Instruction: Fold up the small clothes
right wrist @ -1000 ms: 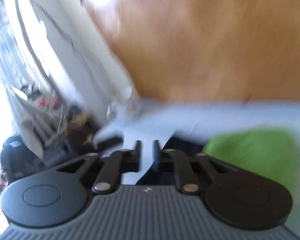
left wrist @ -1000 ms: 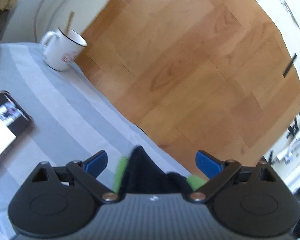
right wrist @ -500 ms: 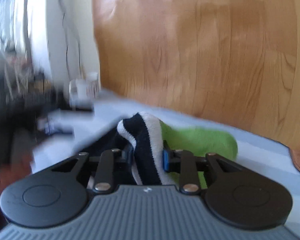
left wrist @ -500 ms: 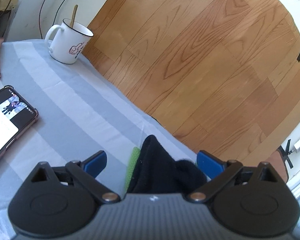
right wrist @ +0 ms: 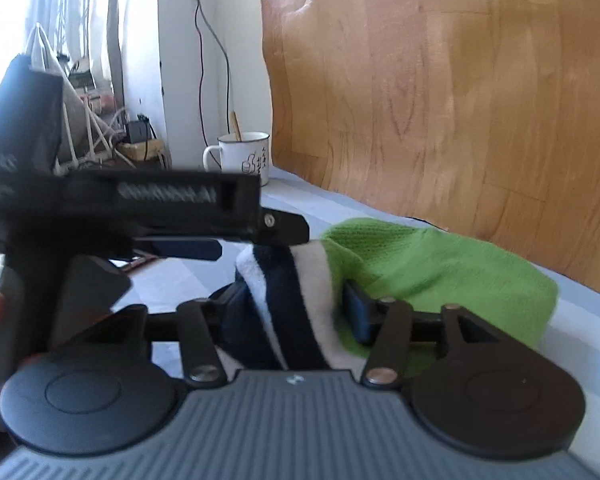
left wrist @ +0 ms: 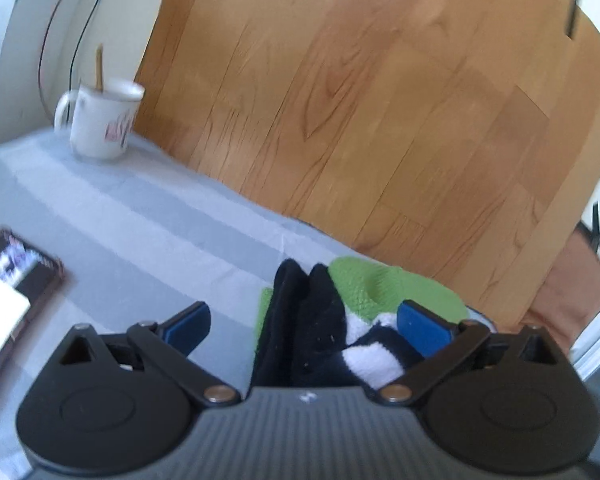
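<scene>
A black sock with white stripes (left wrist: 312, 332) lies folded over a green sock (left wrist: 384, 288) near the far edge of the grey striped tablecloth (left wrist: 148, 224). My left gripper (left wrist: 304, 320) is open, its blue pads either side of the black sock. In the right wrist view my right gripper (right wrist: 292, 304) has its jaws partly apart around the striped cuff (right wrist: 288, 280), with the green sock (right wrist: 440, 268) to the right. The left gripper's body (right wrist: 140, 204) crosses that view just above the cuff.
A white mug (left wrist: 100, 124) with a stick in it stands at the table's far left corner; it also shows in the right wrist view (right wrist: 244, 156). A phone (left wrist: 24, 268) lies at the left. Wooden floor (left wrist: 380, 100) lies beyond the table edge.
My right gripper has swung round and widened its jaws around the striped cuff it was pinching. The cuff now lies over the sock between my left gripper's pads.
</scene>
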`<state>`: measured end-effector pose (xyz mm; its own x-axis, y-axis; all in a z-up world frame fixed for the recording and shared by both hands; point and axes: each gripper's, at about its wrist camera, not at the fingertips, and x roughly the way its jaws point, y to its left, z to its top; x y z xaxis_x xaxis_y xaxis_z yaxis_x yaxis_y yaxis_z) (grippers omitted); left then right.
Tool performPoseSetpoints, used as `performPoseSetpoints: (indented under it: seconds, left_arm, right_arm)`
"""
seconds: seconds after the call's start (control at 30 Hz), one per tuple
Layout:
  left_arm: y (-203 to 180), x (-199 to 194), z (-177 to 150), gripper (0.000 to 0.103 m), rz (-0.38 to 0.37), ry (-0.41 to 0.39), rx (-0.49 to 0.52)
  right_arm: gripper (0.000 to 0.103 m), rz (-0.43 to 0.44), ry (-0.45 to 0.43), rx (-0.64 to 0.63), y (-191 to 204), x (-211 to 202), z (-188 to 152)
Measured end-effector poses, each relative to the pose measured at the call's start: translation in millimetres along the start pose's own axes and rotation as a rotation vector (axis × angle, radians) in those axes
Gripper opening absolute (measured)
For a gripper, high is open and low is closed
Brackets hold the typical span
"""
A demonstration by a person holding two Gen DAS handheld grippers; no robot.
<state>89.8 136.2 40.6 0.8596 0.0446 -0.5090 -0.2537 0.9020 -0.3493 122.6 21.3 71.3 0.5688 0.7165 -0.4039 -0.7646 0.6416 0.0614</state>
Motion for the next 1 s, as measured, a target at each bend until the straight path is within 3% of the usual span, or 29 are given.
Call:
performPoseSetpoints:
  seconds: [0.1,0.2,0.37,0.5,0.57,0.73,1.0]
  left_arm:
    - [-7.4,-2.9,-2.8,0.103,0.041,-0.027,0.051]
    - [-14.6,0.0,-5.5,0.103,0.103,-0.034,0.097]
    - [-22.8,-0.5,-10.1,0.103,0.166,-0.058,0.166]
    - [-22.2,1.0,-10.8,0.103,0.173,-0.061,0.178]
    - [-20.4,2.1,-10.1,0.103,0.167,-0.053,0.168]
    - [-16.7,4.1,-9.4,0.103,0.154,-0.036,0.151]
    - [-15.9,6.4,-9.5,0.103,0.15,-0.019,0.149]
  right_arm:
    - [0.06,0.022,-0.048,0.065,-5.5,-26.7,-5.9]
    - [0.069,0.022,-0.102,0.177,-18.2,-46.2,-3.1]
    - [0.071,-0.027,-0.136,0.446,-56.6,-68.7,-17.2]
    - [0.072,-0.037,-0.115,0.625,-76.2,-73.9,-30.8]
    - [0.078,-0.034,-0.108,0.675,-79.5,-75.1,-36.7]
    - [0.086,-0.019,-0.076,0.77,-90.5,-64.2,-41.1]
    - [0.089,0.009,-0.042,0.888,-104.0,-49.5,-48.7]
